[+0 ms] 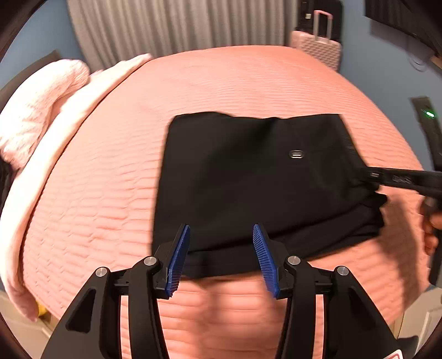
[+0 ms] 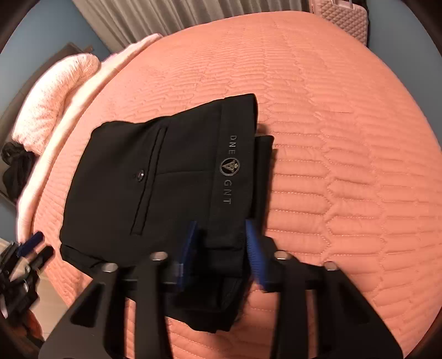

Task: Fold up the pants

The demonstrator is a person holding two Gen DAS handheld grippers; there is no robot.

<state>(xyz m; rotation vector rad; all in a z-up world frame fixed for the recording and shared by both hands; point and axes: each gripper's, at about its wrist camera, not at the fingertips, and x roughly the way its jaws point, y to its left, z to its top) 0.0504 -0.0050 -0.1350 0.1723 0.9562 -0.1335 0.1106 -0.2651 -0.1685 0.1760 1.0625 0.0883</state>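
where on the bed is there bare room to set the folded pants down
Widest bare bedspread lies right of the black pants, out to the pink suitcase; also the strip between pants and grey curtain. It is crowded to the left by the pink blanket, and at the near edge where both tongs work.

Right tool point(image 2: 221, 254) motion-blurred

A bed point(image 1: 234, 82) is covered by a salmon-pink quilted spread. Along its left edge a pale pink fluffy blanket point(image 1: 38, 105) is heaped. Behind the bed, grey pleated curtains point(image 1: 171, 24) are hung against a blue wall point(image 1: 386, 63). A pink hard-shell suitcase point(image 1: 317, 47) with its handle raised is stood at the far right corner. A small green light point(image 1: 429, 113) is seen at the right.
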